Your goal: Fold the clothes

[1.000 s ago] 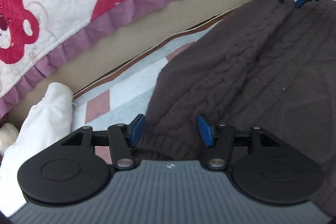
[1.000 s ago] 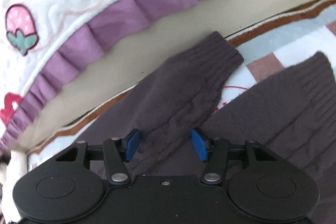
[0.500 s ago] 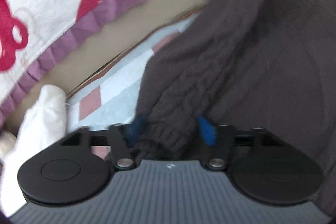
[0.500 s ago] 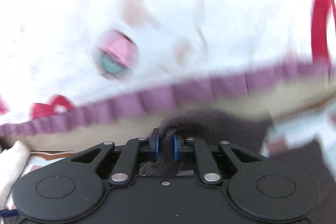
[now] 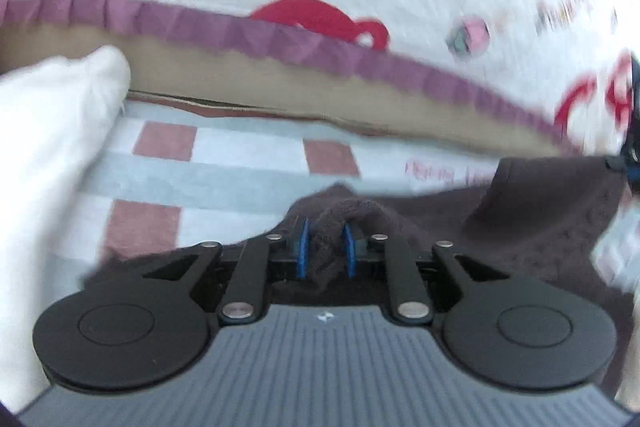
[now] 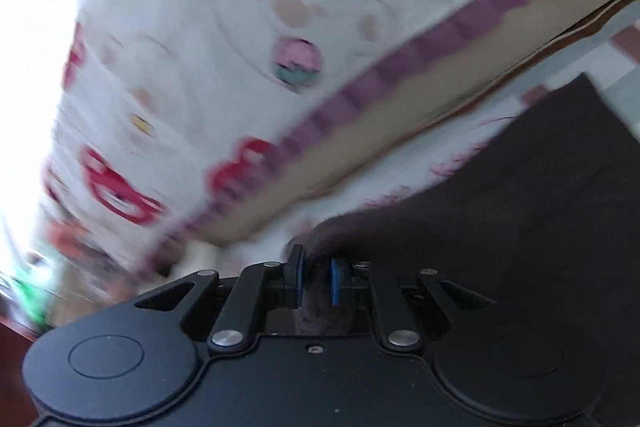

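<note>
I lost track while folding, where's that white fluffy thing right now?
In the left wrist view, the white fluffy bundle lies at the far left on the checked sheet, left of the dark sweater.

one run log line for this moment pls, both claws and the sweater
left claw: just closed, shut on dark sweater | right claw: shut on sweater | sweater: partly lifted off checked mat | step: fold under way
</note>
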